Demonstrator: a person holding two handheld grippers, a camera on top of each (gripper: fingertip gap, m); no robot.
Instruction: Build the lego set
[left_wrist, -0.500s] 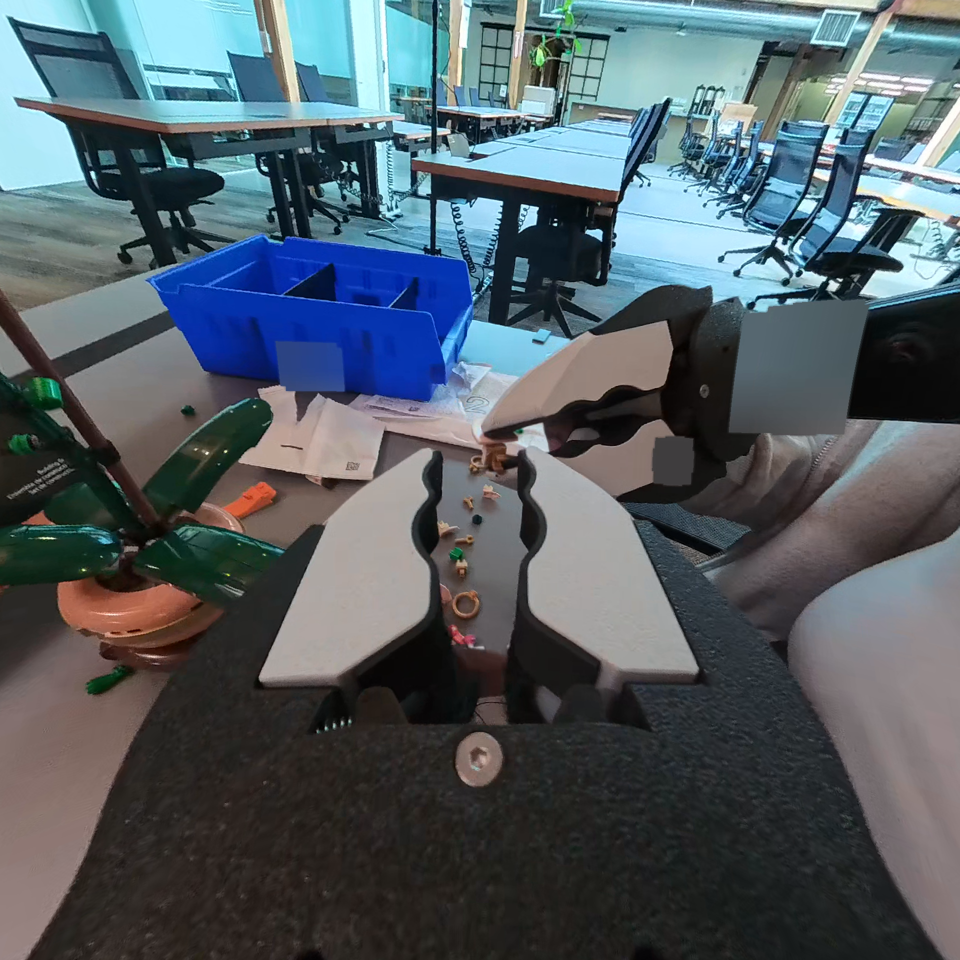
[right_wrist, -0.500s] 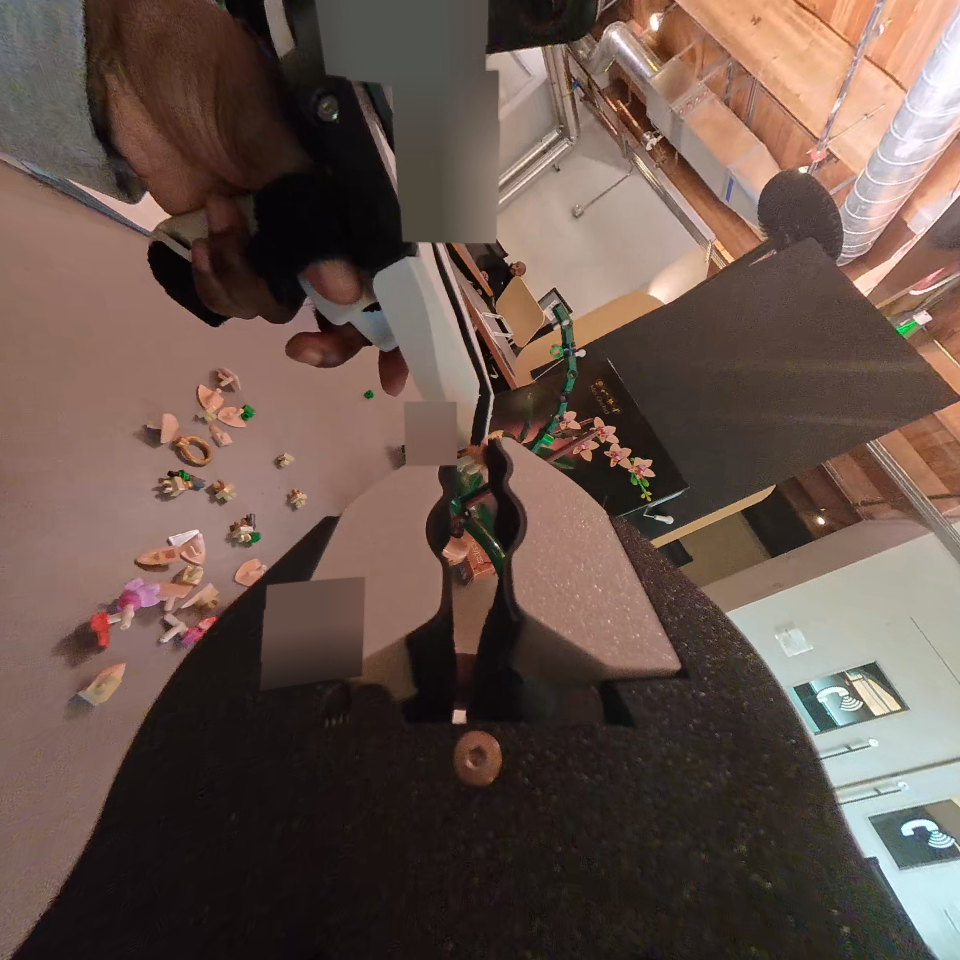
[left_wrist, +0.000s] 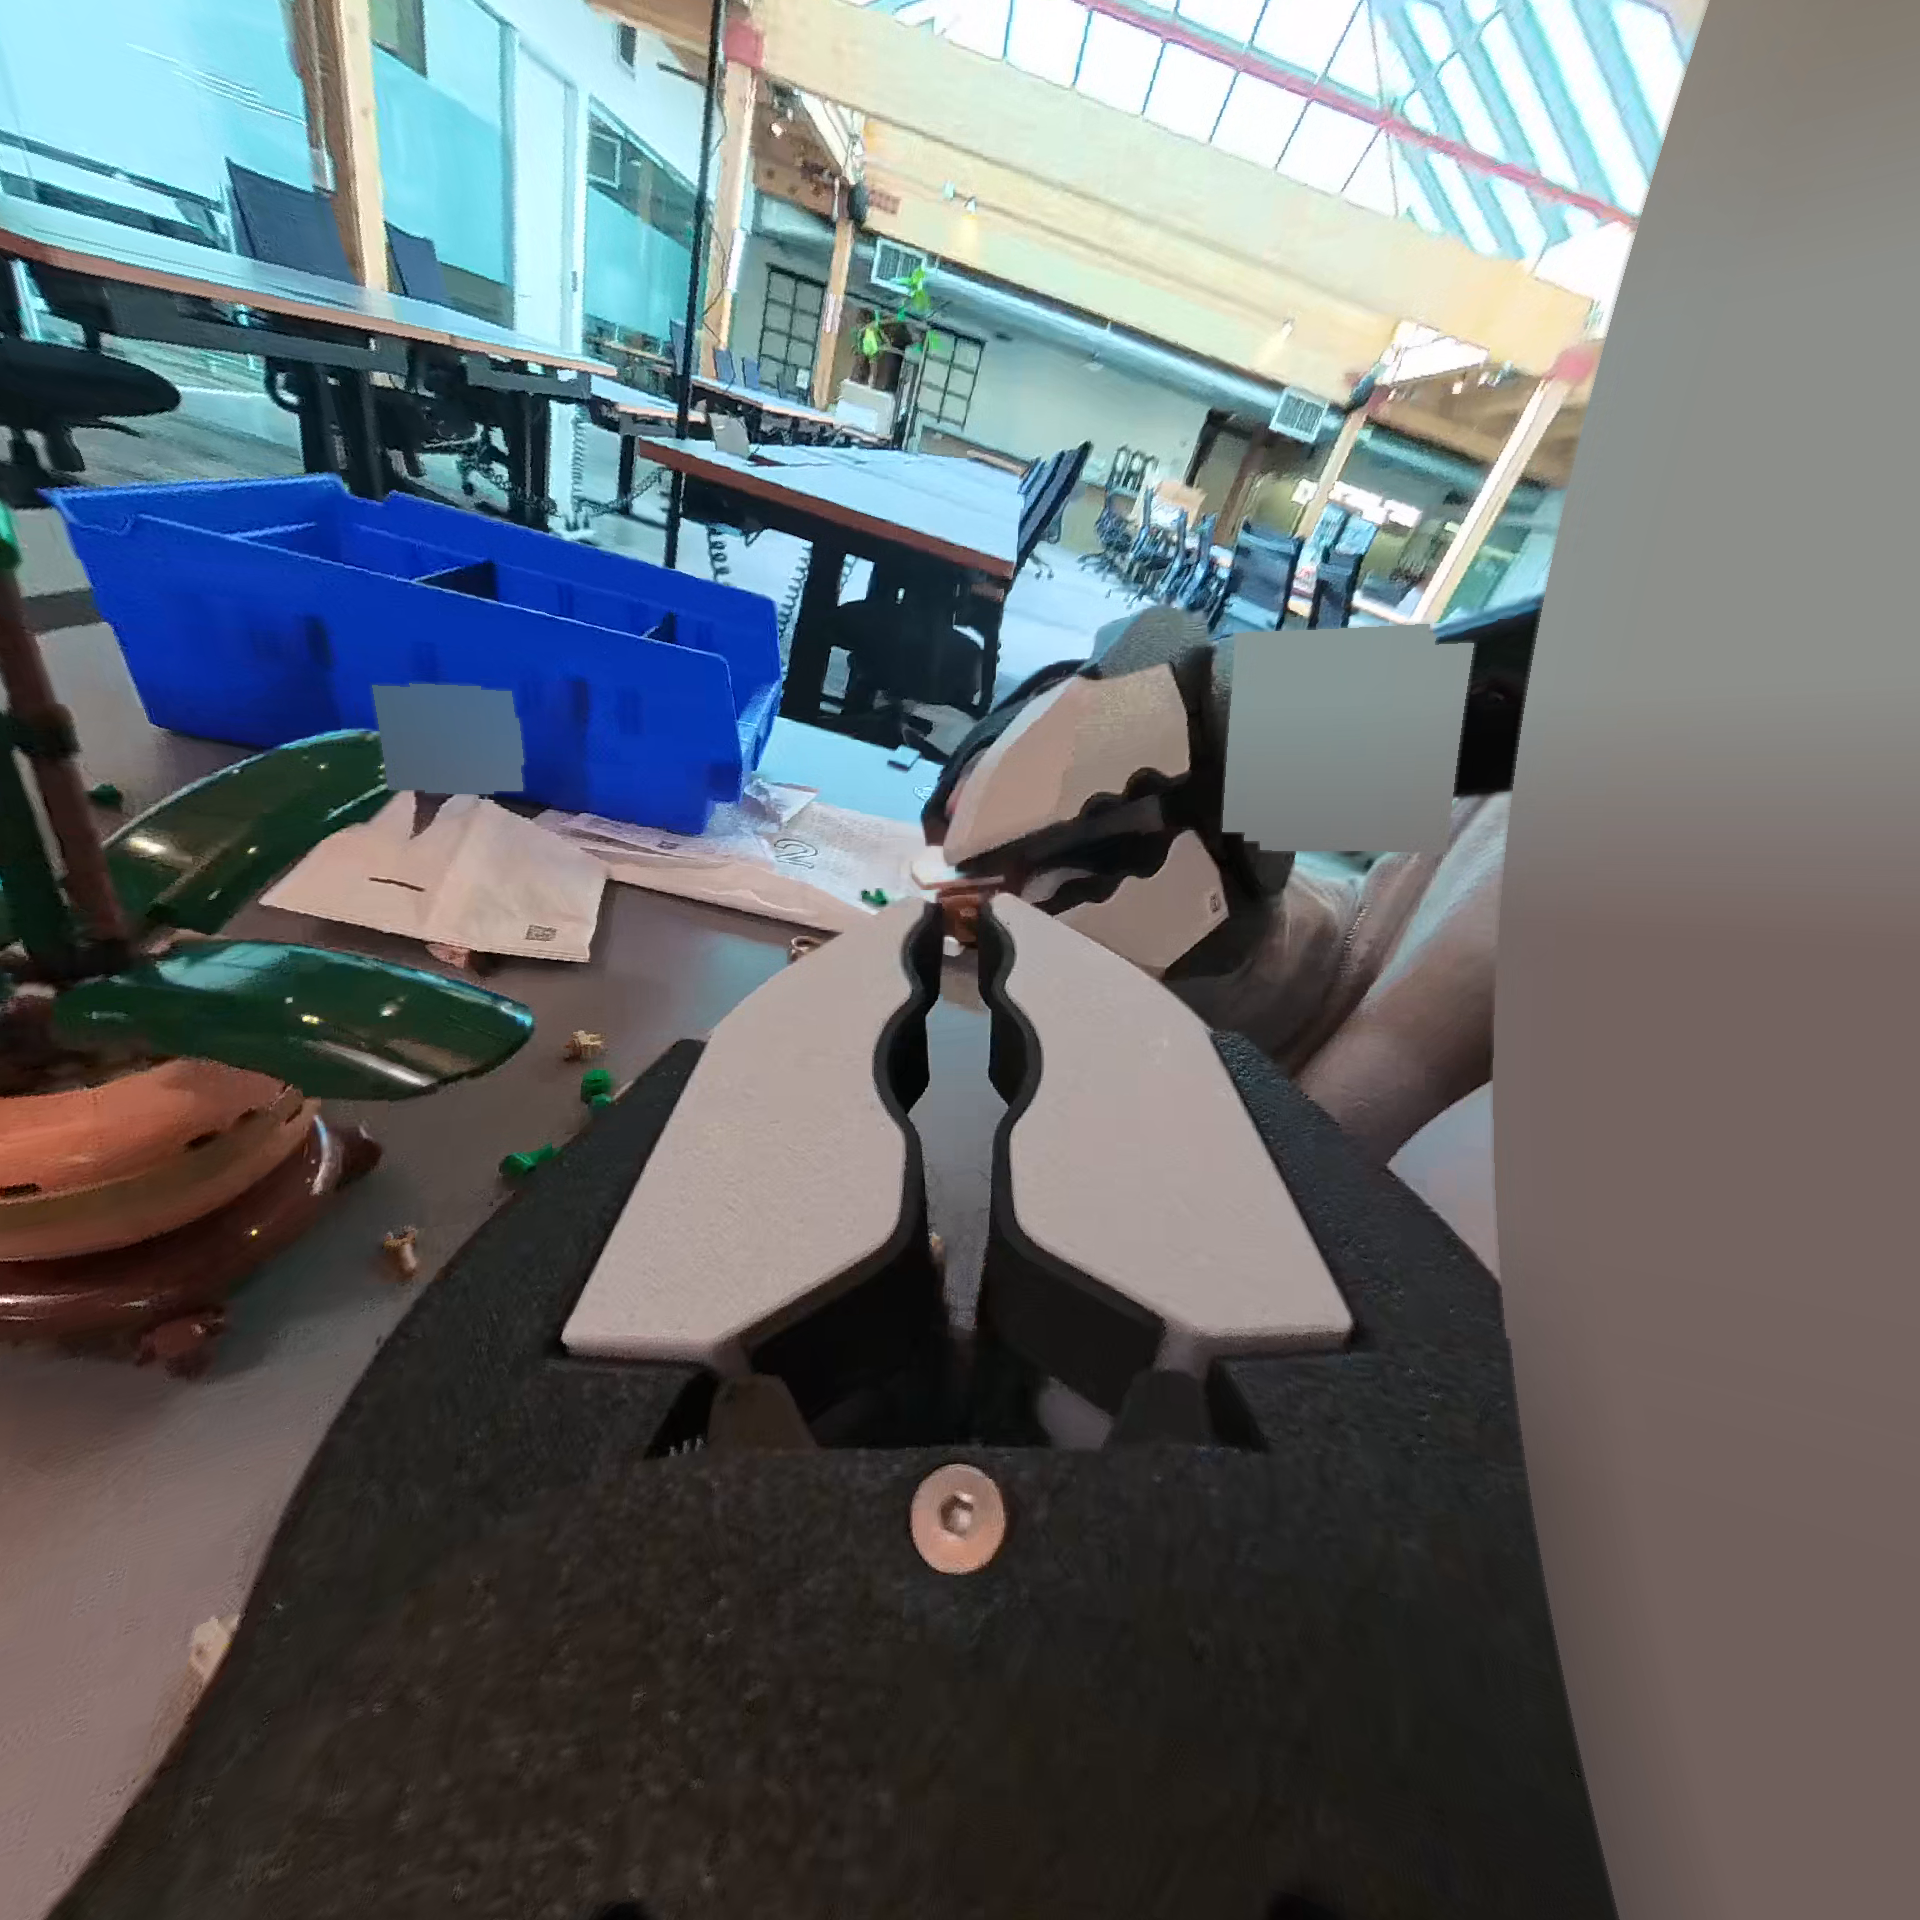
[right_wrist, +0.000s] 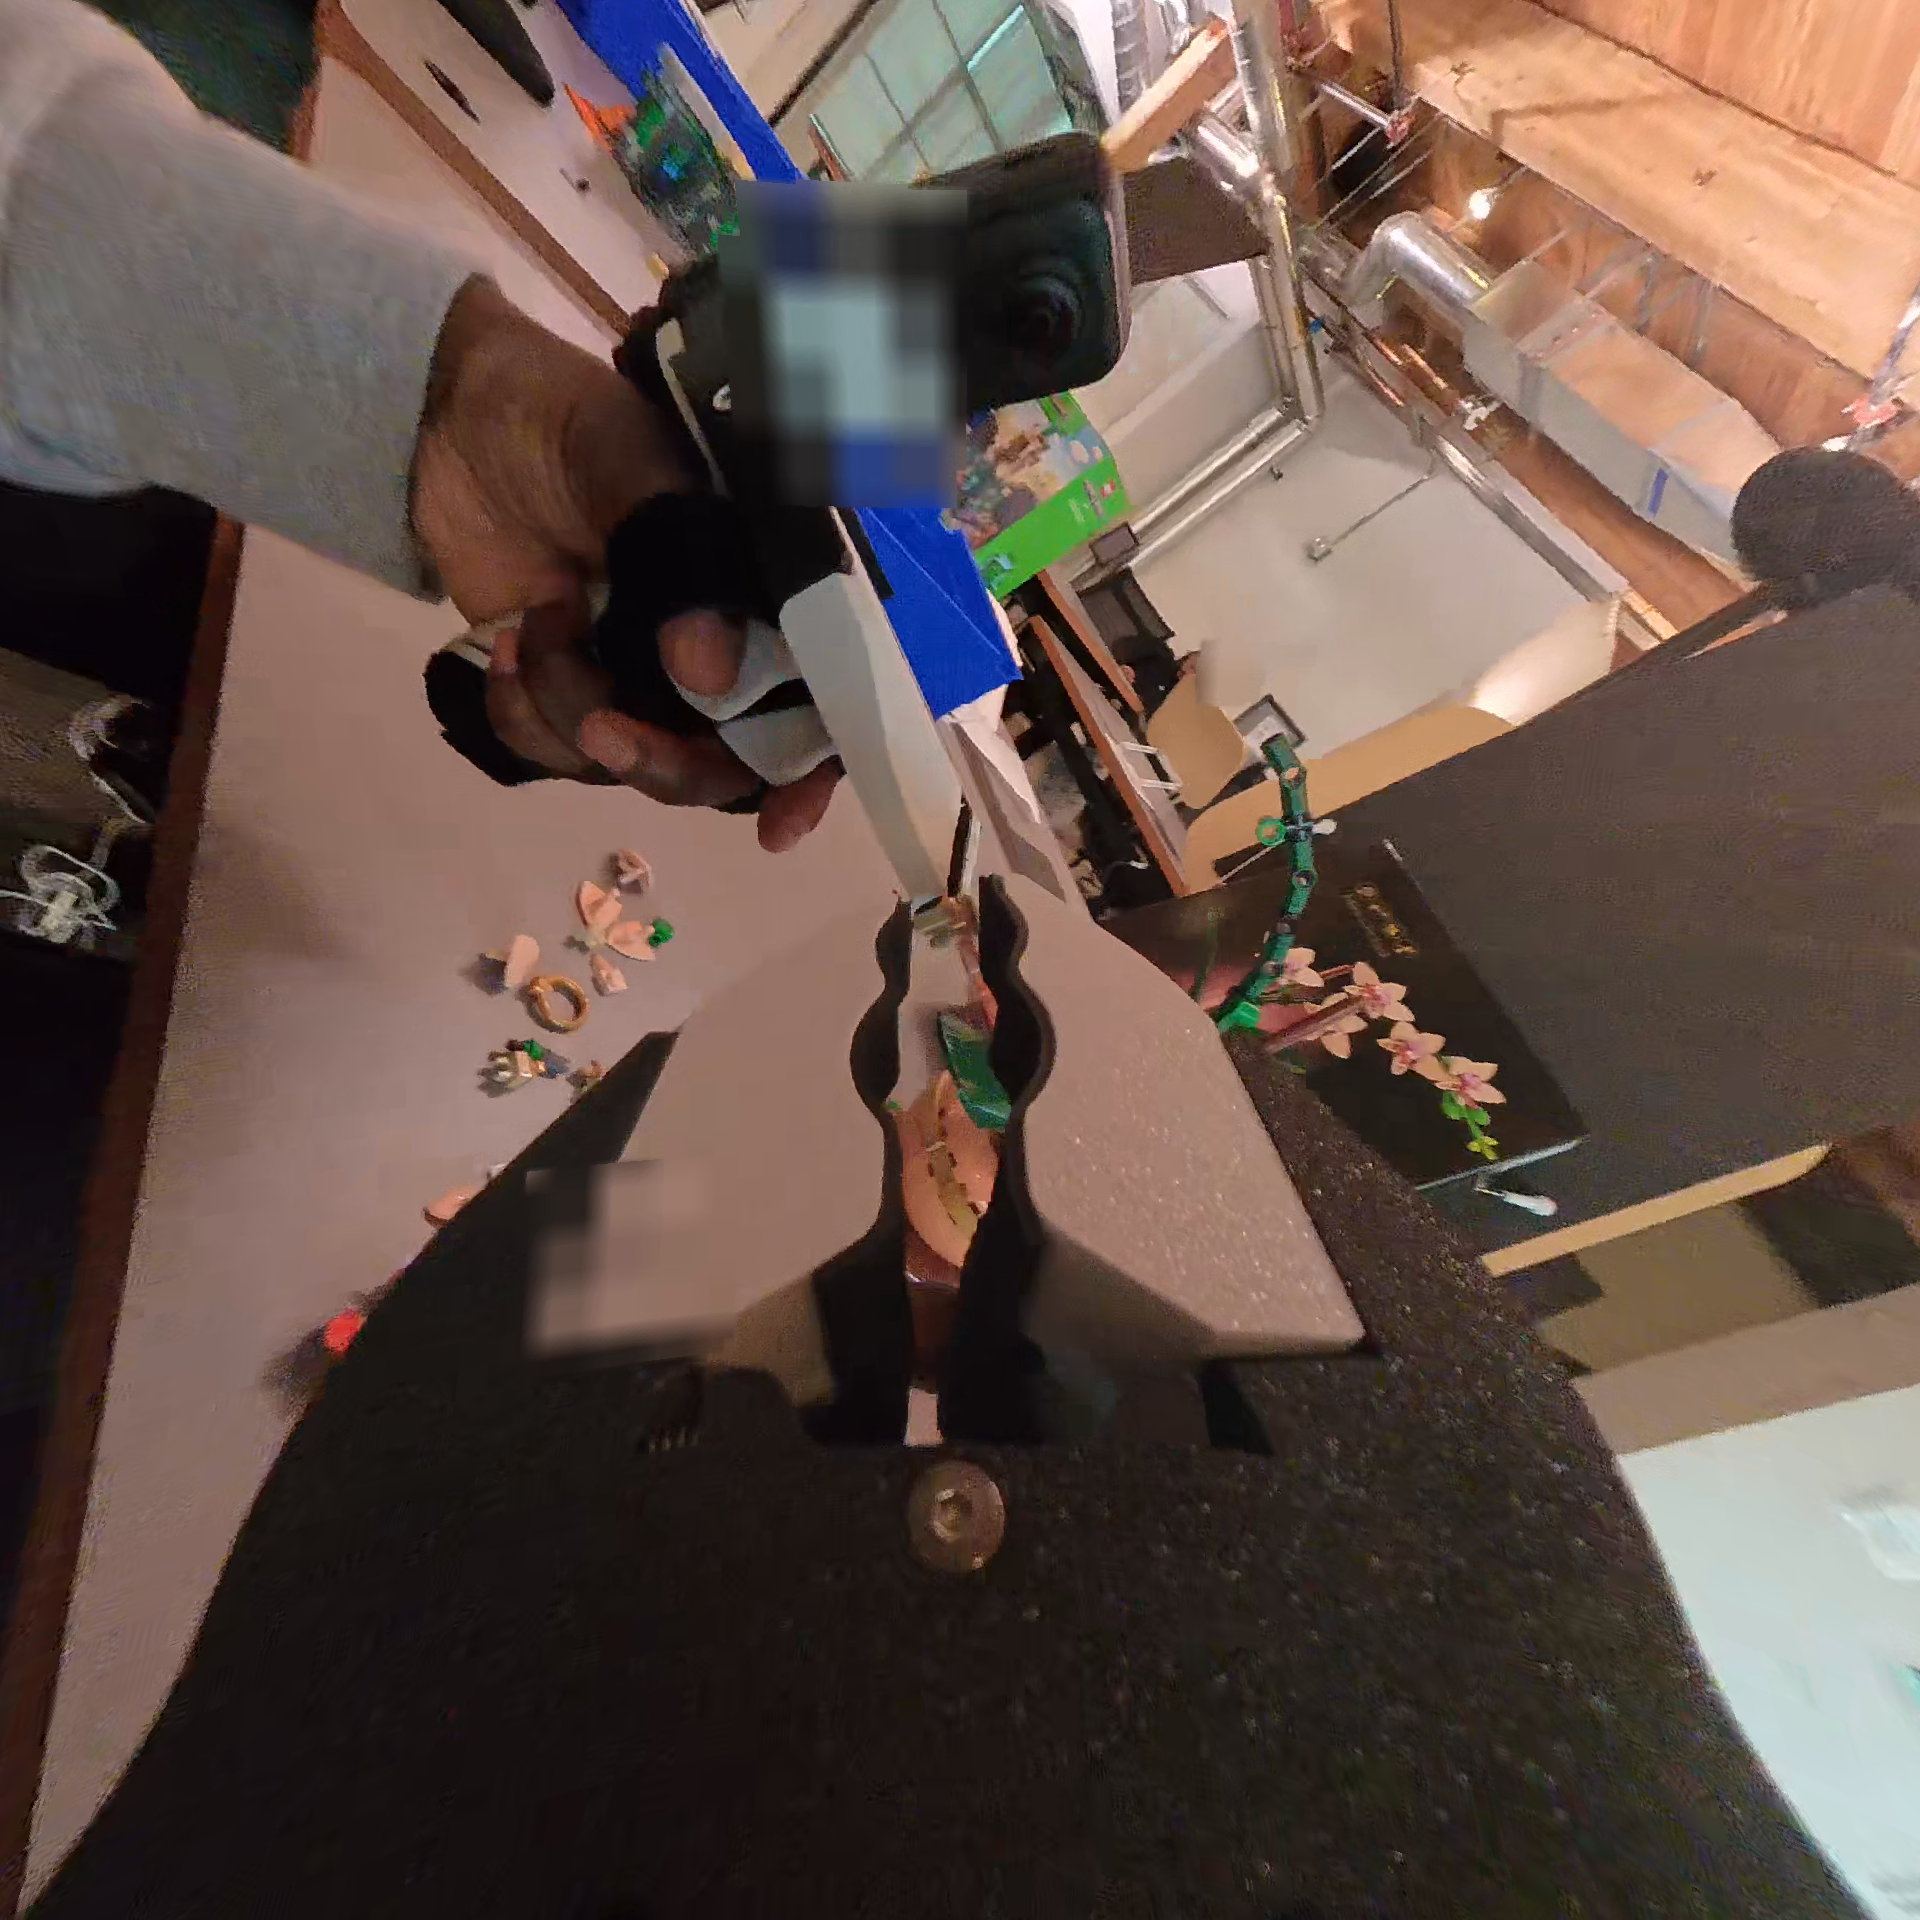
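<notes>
We have lifted both tools off the grey table (left_wrist: 94, 1475) since half a second ago: our left gripper (left_wrist: 958, 914), nearly closed, pinches a small tan piece (left_wrist: 961, 916) tip to tip with our right gripper (right_wrist: 951, 914), also clamped on it. Loose pieces (right_wrist: 582, 966) lie below; beyond, the potted plant model (left_wrist: 156, 1122), blue bin (left_wrist: 416, 623), office desks.

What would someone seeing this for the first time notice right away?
The two grippers meet tip to tip in mid-air: the left gripper and the right gripper pinch a small tan piece between them. Left of them stands a half-built plant with glossy green leaves in a terracotta pot, a blue bin behind.
</notes>
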